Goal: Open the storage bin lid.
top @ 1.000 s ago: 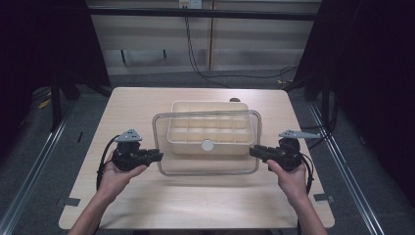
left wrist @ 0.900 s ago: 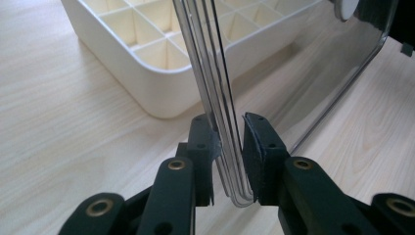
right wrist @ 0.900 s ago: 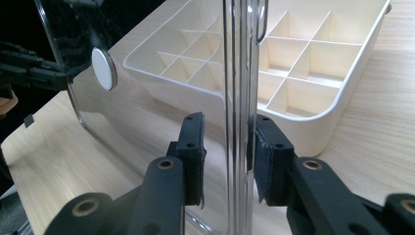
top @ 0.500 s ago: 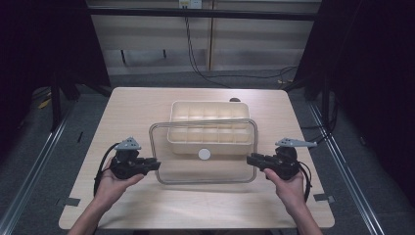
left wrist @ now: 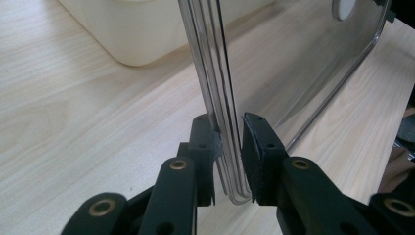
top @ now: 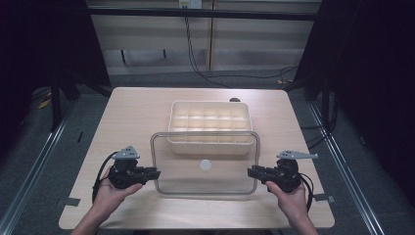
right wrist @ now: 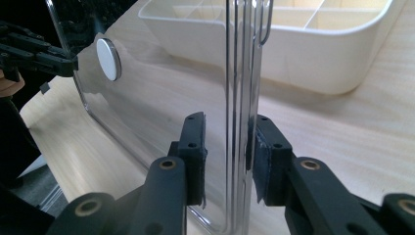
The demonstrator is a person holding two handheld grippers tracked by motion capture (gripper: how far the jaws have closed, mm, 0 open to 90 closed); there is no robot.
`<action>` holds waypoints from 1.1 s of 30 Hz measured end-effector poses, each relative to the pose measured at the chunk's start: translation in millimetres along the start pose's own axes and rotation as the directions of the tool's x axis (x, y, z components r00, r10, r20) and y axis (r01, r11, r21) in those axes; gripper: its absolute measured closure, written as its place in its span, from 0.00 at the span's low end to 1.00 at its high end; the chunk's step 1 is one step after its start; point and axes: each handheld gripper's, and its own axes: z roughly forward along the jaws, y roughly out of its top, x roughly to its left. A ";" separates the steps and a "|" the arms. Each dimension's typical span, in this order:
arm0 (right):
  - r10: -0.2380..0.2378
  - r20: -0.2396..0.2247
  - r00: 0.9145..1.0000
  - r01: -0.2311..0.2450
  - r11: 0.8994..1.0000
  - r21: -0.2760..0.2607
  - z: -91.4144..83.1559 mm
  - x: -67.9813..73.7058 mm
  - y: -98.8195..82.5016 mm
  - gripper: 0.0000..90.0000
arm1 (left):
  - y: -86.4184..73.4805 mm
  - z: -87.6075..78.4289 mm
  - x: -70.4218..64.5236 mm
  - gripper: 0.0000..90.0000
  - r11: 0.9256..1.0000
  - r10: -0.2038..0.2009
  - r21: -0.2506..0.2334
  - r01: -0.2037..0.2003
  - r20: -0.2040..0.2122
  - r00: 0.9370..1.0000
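Observation:
A clear rectangular lid (top: 220,178) with a white round disc (top: 205,165) at its middle is held level between both grippers, in front of a cream box (top: 210,117) with several compartments. Its far edge overlaps the box's front wall. My left gripper (top: 155,172) is shut on the lid's left rim, which passes between its pads in the left gripper view (left wrist: 230,137). At the opposite rim my right gripper (top: 250,171) is shut on the lid too, its jaws on either side of the rim (right wrist: 227,142). The lid (right wrist: 147,98) stands edge-on there, with the box (right wrist: 313,63) behind.
The pale wooden table (top: 137,107) has bare room left, right and in front of the box. A small dark object (top: 234,100) lies just behind the box. Beyond the table are dark floor, cables and metal rails. The left gripper (right wrist: 34,54) shows far off in the right gripper view.
Both grippers have carried the lid toward the person, from over the box to in front of it, and somewhat lower. The box has stayed in place.

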 end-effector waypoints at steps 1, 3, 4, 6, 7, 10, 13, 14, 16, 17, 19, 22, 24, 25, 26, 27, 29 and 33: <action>0.006 -0.002 1.000 -0.006 1.000 0.008 0.4 0.8 -3.4 0.77 | -1.4 0.6 0.0 0.84 1.000 -0.002 0.003 0.002 0.001 1.000; 0.011 0.000 1.000 -0.011 1.000 0.009 0.4 1.3 -4.4 0.77 | -3.4 0.6 -0.9 0.84 1.000 -0.006 0.014 0.006 0.003 1.000; 0.017 -0.002 1.000 -0.017 1.000 0.013 0.4 1.7 -6.0 0.77 | -4.6 0.7 -1.5 0.84 1.000 -0.011 0.014 0.011 0.008 1.000; 0.023 -0.009 1.000 -0.023 1.000 0.014 0.2 1.7 -8.4 0.78 | -7.6 0.0 -2.8 0.84 1.000 -0.014 0.017 0.013 0.009 1.000; 0.023 -0.010 1.000 -0.023 0.999 0.022 0.1 2.1 -10.0 0.78 | -8.9 -0.3 -3.5 0.84 1.000 -0.016 0.017 0.015 0.010 1.000; 0.022 -0.014 1.000 -0.021 0.999 0.029 0.9 3.5 -12.8 0.78 | -12.5 -0.9 -4.5 0.84 0.999 -0.019 0.032 0.019 0.006 1.000; 0.017 -0.007 1.000 -0.017 0.999 0.037 1.1 6.0 -16.3 0.77 | -16.3 -1.8 -10.6 0.83 0.999 -0.015 0.041 0.015 -0.003 1.000; 0.018 -0.005 1.000 -0.018 0.999 0.039 -1.1 7.5 -19.3 0.77 | -18.7 -2.9 -13.0 0.83 0.999 -0.015 0.042 0.015 0.003 1.000; 0.020 -0.010 1.000 -0.020 0.999 0.042 -3.2 9.0 -22.0 0.77 | -21.6 -4.5 -15.5 0.83 0.999 -0.016 0.043 0.015 0.016 1.000; 0.020 -0.010 1.000 -0.020 0.999 0.042 -3.2 9.0 -22.0 0.77 | -22.5 -5.7 -16.4 0.83 0.999 -0.007 0.045 0.007 0.021 1.000; 0.021 -0.009 1.000 -0.021 0.999 0.045 -4.5 11.9 -26.4 0.77 | -23.5 -7.0 -18.0 0.83 0.999 -0.006 0.048 0.005 0.016 1.000; 0.020 -0.006 1.000 -0.020 0.998 0.052 -6.3 15.0 -31.5 0.77 | -25.5 -6.8 -19.4 0.83 0.999 -0.008 0.050 0.006 0.027 1.000; 0.025 -0.009 1.000 -0.024 0.998 0.054 -5.7 13.8 -32.7 0.77 | -26.0 -6.3 -19.8 0.83 0.999 -0.011 0.052 0.010 0.027 1.000; 0.031 -0.008 0.999 -0.030 0.998 0.060 -4.2 12.5 -32.8 0.77 | -26.2 -5.8 -19.1 0.83 0.999 -0.010 0.053 0.008 0.030 1.000; 0.037 -0.012 0.999 -0.036 0.997 0.072 -1.0 9.9 -33.8 0.76 | -27.1 -3.4 -18.4 0.82 0.998 -0.017 0.058 0.016 0.029 0.999; 0.033 -0.012 0.999 -0.032 0.996 0.079 1.0 8.8 -34.6 0.76 | -27.4 -3.1 -17.9 0.81 0.997 -0.012 0.070 0.010 0.030 0.999; 0.029 -0.007 1.000 -0.028 0.996 0.088 2.6 8.5 -35.3 0.75 | -28.1 -2.5 -17.4 0.81 0.997 -0.015 0.071 0.013 0.036 0.999; 0.027 0.000 1.000 -0.027 0.995 0.095 4.0 8.0 -35.5 0.75 | -28.3 -3.0 -19.9 0.80 0.998 -0.005 0.067 0.003 0.020 1.000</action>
